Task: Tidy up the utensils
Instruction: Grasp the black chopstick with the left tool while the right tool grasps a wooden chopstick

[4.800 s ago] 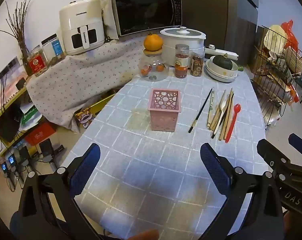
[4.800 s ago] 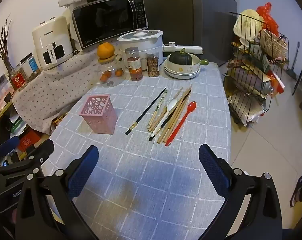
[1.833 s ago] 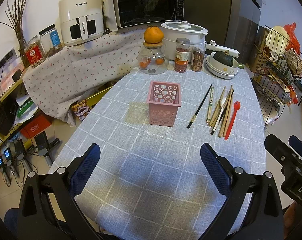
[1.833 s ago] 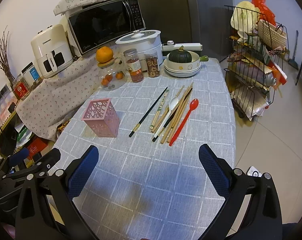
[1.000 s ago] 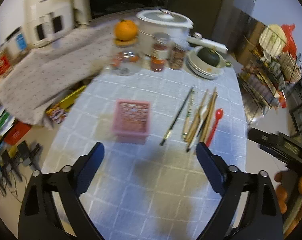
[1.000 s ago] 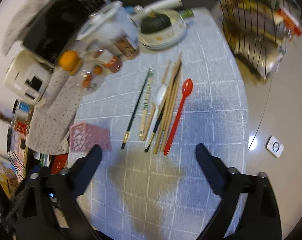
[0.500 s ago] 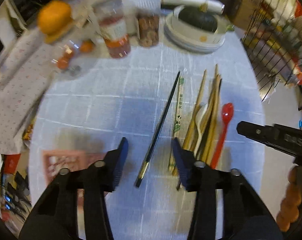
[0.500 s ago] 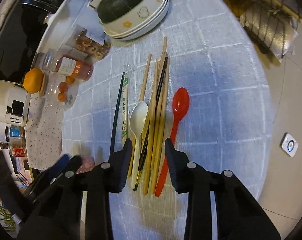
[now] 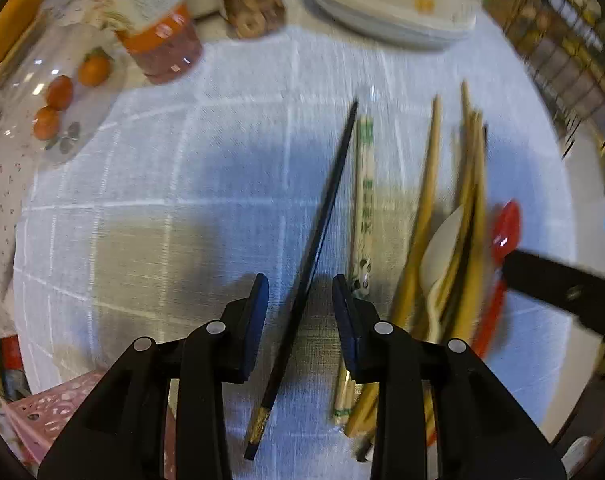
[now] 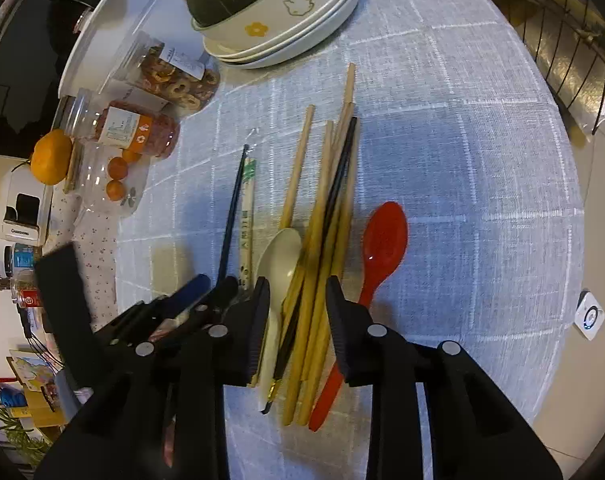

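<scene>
On the white air fryer [image 10: 16, 208] at the left edge of the right wrist view, the brand print is cut off and blurred; it cannot be read with certainty. A paper-sleeved pair of chopsticks [image 9: 364, 200] carries green characters, too small to make out. The jar with an orange label [image 10: 136, 128] has print that is unreadable.

The left gripper [image 9: 300, 304] points down at the grey checked table [image 9: 182, 160]. Its fingers [image 9: 258, 304] stand apart and are closing, with a single black chopstick [image 9: 322, 216] lying between them, clear of both pads. The sleeved pair lies just outside the right finger.

The right gripper [image 10: 298, 312] has its jaws closing around the bundle of wooden chopsticks [image 10: 326, 216] and the white spoon [image 10: 278, 264]; contact is unclear. The red spoon [image 10: 382, 244] lies just outside its right finger. A corner of the pink holder [image 9: 50, 412] shows at lower left in the left wrist view.
</scene>
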Demonstrator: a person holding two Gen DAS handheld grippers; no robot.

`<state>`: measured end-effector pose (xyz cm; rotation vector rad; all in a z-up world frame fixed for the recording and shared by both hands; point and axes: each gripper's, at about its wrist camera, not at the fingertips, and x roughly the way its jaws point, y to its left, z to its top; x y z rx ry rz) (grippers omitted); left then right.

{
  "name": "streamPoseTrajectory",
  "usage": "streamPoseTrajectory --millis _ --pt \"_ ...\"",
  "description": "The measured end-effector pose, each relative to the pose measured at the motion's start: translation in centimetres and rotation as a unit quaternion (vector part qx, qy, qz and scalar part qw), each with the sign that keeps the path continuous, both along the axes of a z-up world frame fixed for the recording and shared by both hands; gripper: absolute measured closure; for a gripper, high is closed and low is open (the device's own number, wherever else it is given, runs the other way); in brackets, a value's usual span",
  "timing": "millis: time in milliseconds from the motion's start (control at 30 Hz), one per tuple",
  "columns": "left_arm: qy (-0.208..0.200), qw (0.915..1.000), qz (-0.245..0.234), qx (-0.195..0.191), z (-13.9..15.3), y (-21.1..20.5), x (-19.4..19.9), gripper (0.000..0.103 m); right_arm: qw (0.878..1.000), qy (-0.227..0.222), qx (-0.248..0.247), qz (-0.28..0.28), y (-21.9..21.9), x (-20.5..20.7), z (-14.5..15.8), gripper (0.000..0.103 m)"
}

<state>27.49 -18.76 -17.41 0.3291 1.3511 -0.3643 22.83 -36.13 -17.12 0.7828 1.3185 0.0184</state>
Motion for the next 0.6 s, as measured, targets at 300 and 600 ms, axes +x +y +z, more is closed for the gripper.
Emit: streamPoseTrajectory --millis 300,600 --pt "0.004 0.998 0.039 -0.049 1.0 2.3 0.5 0.098 1.0 0.002 -0.004 0.006 -0.2 0.2 -0.8 0.08" --pt "-0.038 0.9943 0.038 -0.092 4.8 3.8 -3.5 0.098 0.998 0.02 -0.038 0.043 2.4 1.8 -2.3 0.094"
